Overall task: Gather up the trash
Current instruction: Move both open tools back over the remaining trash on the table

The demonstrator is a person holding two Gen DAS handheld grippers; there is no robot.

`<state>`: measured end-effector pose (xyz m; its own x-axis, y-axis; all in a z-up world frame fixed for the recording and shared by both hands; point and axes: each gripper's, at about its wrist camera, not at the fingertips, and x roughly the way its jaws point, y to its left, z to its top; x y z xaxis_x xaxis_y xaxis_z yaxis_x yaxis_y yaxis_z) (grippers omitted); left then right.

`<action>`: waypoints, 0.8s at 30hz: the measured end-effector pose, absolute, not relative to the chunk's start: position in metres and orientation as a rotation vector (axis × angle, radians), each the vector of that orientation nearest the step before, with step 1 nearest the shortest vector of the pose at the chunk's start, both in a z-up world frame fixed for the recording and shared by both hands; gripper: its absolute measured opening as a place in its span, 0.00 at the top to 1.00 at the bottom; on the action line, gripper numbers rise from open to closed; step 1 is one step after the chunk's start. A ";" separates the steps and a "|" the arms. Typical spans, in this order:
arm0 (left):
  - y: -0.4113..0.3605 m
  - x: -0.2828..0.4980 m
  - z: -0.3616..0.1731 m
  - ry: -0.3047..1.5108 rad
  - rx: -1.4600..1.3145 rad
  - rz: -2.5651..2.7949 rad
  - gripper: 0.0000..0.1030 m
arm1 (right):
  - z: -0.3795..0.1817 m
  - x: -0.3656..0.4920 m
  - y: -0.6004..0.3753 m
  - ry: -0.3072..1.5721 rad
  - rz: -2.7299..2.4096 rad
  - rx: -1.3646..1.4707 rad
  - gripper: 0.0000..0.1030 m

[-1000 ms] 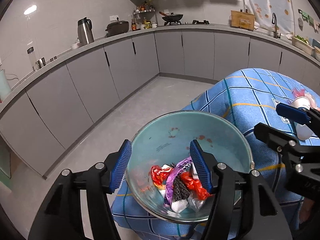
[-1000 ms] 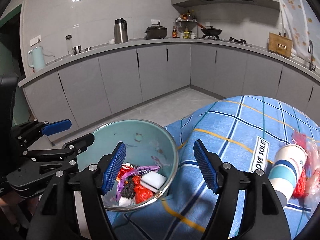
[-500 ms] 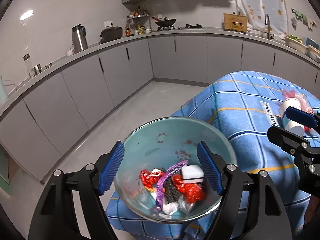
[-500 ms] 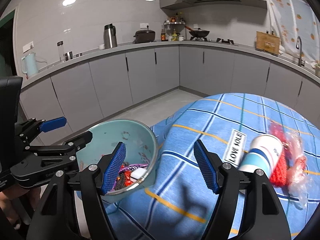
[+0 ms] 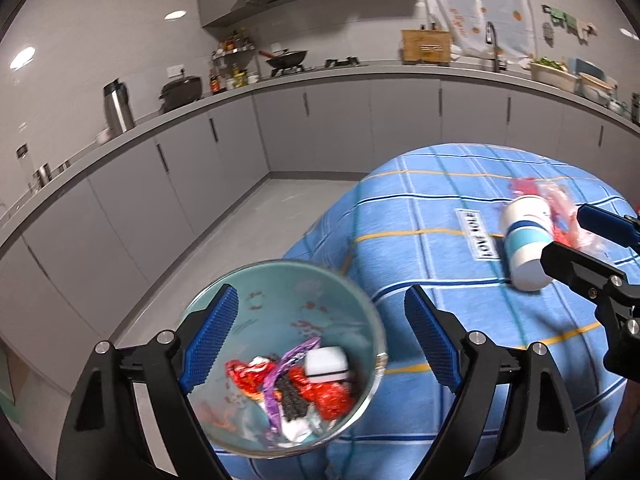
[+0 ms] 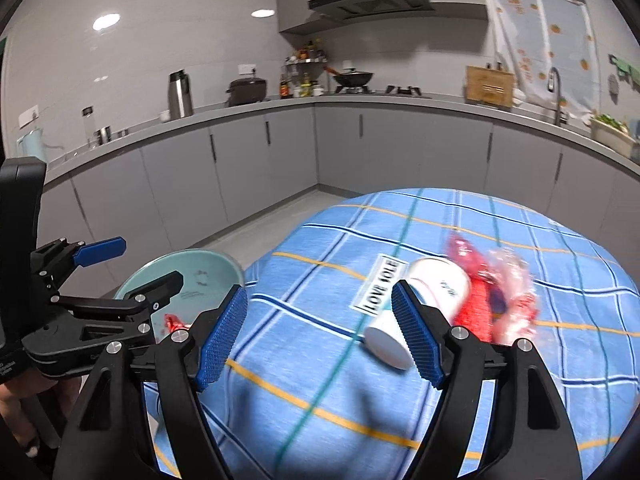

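paper cup (image 6: 416, 312) lies seemingly touching right fingers (image 6: 414, 336).

Two handheld grippers, left gripper (image 5: 320, 340) and right gripper (image 6: 320, 338), matte black angular finger arms with triangular cut-outs, silver screws at the pivots, ribbed blue fingertip pads (image 5: 210, 340), bare-skinned hand (image 6: 18, 420) at frame edge

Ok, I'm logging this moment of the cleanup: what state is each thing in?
left tongs: open, holding nothing
right tongs: open, holding nothing
bowl: upright at the table edge, holding wrappers and a white block
paper cup: lying on its side on the tablecloth
red and clear wrappers: loose on the cloth beside the cup
tablecloth: spread over the table
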<state>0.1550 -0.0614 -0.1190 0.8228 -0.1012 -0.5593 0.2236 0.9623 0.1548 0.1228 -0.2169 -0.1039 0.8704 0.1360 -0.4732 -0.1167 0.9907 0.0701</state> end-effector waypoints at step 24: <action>-0.189 0.154 -0.116 0.528 0.328 -0.391 0.08 | -0.125 0.079 -0.338 0.517 -0.167 0.135 0.28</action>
<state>0.1543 -0.1893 -0.1162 0.7936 -0.2743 -0.5431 0.4398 0.8755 0.2004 0.0787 -0.3378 -0.1255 0.8564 -0.1245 -0.5011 0.1922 0.9776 0.0857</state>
